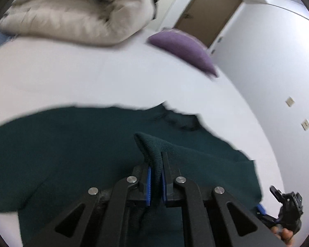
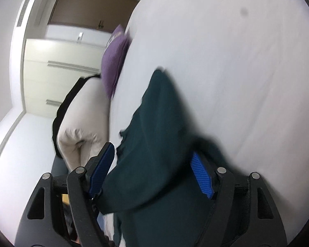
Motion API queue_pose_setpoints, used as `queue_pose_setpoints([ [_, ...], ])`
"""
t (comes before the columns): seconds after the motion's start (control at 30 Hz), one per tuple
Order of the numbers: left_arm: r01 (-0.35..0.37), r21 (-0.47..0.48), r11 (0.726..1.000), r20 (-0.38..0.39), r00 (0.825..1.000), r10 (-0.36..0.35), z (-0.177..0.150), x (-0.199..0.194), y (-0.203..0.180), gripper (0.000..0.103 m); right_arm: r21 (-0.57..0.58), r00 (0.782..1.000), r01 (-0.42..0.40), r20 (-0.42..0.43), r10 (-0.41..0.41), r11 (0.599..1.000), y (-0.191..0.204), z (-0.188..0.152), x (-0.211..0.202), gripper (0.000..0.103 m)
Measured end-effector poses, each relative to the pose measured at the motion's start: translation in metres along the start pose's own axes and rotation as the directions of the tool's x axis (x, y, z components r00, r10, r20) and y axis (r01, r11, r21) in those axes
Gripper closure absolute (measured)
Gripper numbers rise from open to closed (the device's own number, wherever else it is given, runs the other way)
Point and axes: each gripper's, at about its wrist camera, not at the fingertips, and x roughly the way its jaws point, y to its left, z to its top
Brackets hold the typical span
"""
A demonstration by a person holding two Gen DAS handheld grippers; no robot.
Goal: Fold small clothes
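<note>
My garment point(image 1: 72, 144) lies spread on the bed point(image 1: 92, 78), nearest me. A raised fold of its edge sits between the pads of my left tool point(image 1: 156, 177), with the rest of the cloth stretching away left and right beneath it. My right tool point(image 2: 150, 173) is at the garment's right end, cloth lying between its parted fingers. Beyond the garment, across bare bed, a folded quilt point(image 1: 72, 14) rests at the far left and a pillow point(image 1: 185, 49) at the far right edge. Behind the pillow stands a door point(image 1: 212, 10), with the wall point(image 1: 267, 61) running along the bed's right side.
</note>
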Motion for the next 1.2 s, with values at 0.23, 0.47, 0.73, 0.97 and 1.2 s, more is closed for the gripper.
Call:
queue_pose_setpoints([
  [0.23, -0.008, 0.003, 1.000, -0.015, 1.000, 0.008, -0.021, 0.015, 0.016, 0.094, -0.008, 1.000, -0.021, -0.010, 0.021, 1.000, -0.031, 0.012, -0.003, 0.078],
  [0.47, 0.008, 0.000, 1.000, -0.024, 1.000, -0.008, -0.025, 0.018, 0.020, 0.092, -0.223, 0.990, 0.120, 0.092, -0.102, 0.967, 0.026, 0.029, -0.039, 0.049],
  [0.73, 0.007, 0.031, 1.000, -0.016, 1.000, -0.007, -0.018, 0.017, 0.017, 0.092, -0.491, 0.934, 0.323, 0.028, -0.356, 0.809, 0.071, 0.075, 0.069, 0.049],
  [0.97, 0.001, 0.051, 0.999, 0.007, 1.000, -0.001, -0.017, 0.015, 0.013, 0.094, -0.597, 0.881, 0.431, 0.116, -0.458, 0.677, 0.075, 0.089, 0.105, 0.097],
  [1.2, -0.031, 0.073, 0.997, 0.020, 0.999, 0.030, -0.022, 0.030, 0.016, 0.092, -0.575, 0.888, 0.446, 0.187, -0.421, 0.686, 0.067, 0.085, 0.090, 0.098],
])
